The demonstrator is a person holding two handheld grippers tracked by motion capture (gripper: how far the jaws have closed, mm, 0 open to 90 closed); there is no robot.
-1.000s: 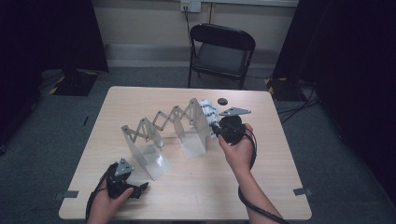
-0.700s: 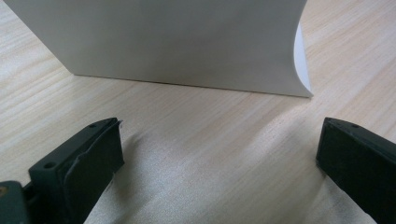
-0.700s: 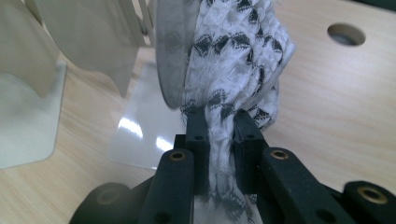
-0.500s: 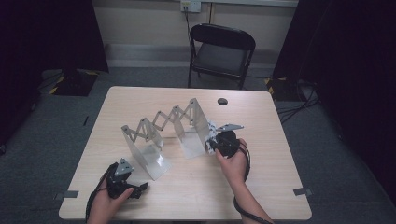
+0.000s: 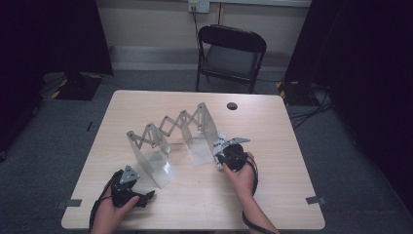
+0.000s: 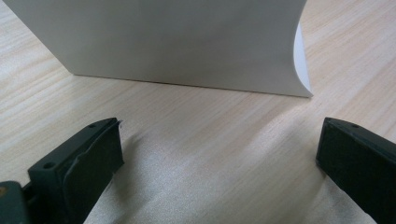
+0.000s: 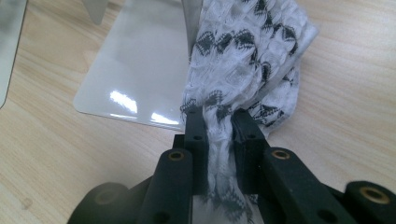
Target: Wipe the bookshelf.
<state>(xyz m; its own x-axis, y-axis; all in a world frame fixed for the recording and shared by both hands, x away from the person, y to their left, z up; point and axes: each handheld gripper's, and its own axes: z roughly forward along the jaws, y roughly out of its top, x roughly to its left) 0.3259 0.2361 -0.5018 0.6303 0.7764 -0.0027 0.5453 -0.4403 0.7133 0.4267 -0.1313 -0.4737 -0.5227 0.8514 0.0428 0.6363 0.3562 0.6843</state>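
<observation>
A white cloth with a black diamond pattern (image 7: 243,60) is bunched between the jaws of my right gripper (image 7: 218,122), which is shut on it. In the high view that gripper (image 5: 225,152) sits low beside the right plate of a white expanding rack (image 5: 170,131), and the cloth (image 5: 218,147) touches down next to the plate's glossy foot (image 7: 135,70). My left gripper (image 5: 146,197) rests near the table's front left corner, its jaws wide apart over bare wood (image 6: 219,149), facing the rack's left plate (image 6: 177,42).
A light wooden table (image 5: 272,126) carries the rack across its middle. A small dark round disc (image 5: 232,106) lies near the far edge. A black folding chair (image 5: 229,53) stands behind the table. Cables lie on the grey floor at the right.
My right gripper has come down and toward the person with the cloth, from level with the rack's right plate top to just above the table. The left gripper has stayed put.
</observation>
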